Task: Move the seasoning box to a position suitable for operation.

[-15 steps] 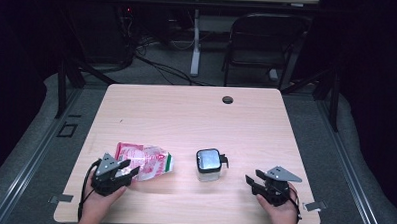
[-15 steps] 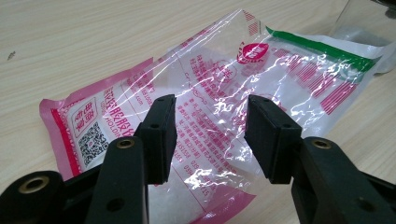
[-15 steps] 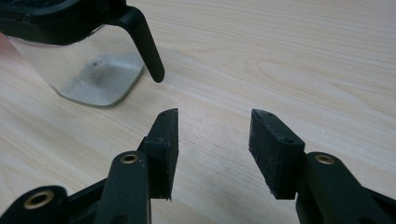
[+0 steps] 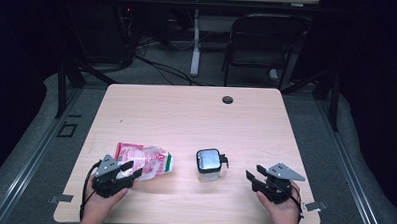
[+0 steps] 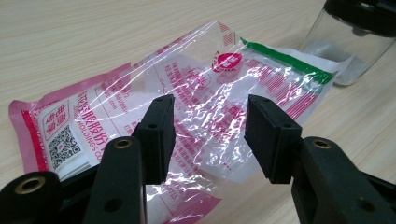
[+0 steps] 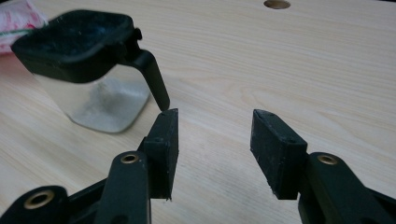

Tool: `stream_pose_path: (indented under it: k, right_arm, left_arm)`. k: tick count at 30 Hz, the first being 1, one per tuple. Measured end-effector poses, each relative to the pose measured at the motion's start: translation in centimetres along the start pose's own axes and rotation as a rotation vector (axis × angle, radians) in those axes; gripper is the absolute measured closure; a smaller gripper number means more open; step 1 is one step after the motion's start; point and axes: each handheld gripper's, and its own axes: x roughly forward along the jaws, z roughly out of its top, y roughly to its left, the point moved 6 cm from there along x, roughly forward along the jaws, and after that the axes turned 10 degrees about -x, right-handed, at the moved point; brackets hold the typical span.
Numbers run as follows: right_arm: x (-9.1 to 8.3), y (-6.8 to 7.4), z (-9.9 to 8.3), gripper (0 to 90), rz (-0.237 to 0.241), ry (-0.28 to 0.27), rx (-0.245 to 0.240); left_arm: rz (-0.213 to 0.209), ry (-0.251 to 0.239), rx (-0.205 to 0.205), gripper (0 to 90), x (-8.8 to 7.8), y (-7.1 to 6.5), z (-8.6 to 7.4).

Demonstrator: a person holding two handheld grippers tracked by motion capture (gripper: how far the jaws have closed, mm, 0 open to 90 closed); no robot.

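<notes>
While both sets of jaws are held apart with nothing gripped, the left claw (image 4: pixel 129 170) is poised over the bag (image 4: pixel 147 161) lying flat on the surface (image 4: pixel 186 116), and the right claw (image 4: pixel 254 179) is aimed beside the jar (image 4: pixel 208 164), near its lid's handle.

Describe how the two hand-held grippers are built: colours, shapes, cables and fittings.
Both the left gripper and right gripper are black, each topped by a grey three-cornered plate. Their two flat, rectangular black jaws sit on arms with brass-coloured fittings. A black cable trails from the left one.
</notes>
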Motion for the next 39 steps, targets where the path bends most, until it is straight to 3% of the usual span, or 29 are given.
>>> stream_pose_path:
  k: [2,5,8,14,22,30,39]
  right_arm:
    - [0.2,0.3,0.4,57.5,0.024,0.019,0.006]
    - [1.3,1.1,1.2,59.4,0.044,0.051,-0.054]
    - [2.2,1.6,1.6,61.2,0.052,0.064,-0.082]
    - [3.7,2.2,2.2,62.8,0.068,0.084,-0.085]
    - [5.7,3.4,2.3,63.6,0.065,0.125,-0.145]
    - [7.4,3.5,2.2,68.3,0.047,0.142,-0.109]
    - [8.5,4.0,2.4,72.9,0.051,0.152,-0.122]
  left_arm:
    - [-0.008,-0.002,0.000,52.6,-0.1,0.0,0.0]
    - [-0.012,-0.004,-0.008,53.7,0.1,0.0,-0.1]
    - [-0.001,-0.002,-0.002,54.9,0.0,0.1,-0.1]
    - [0.000,-0.001,0.001,55.1,0.0,0.0,-0.2]
    - [0.000,-0.005,0.000,55.3,-0.1,0.0,-0.3]
    - [-0.002,-0.002,-0.003,55.4,-0.1,0.0,-0.3]
    - [-0.011,-0.007,-0.004,55.6,-0.1,-0.2,-0.2]
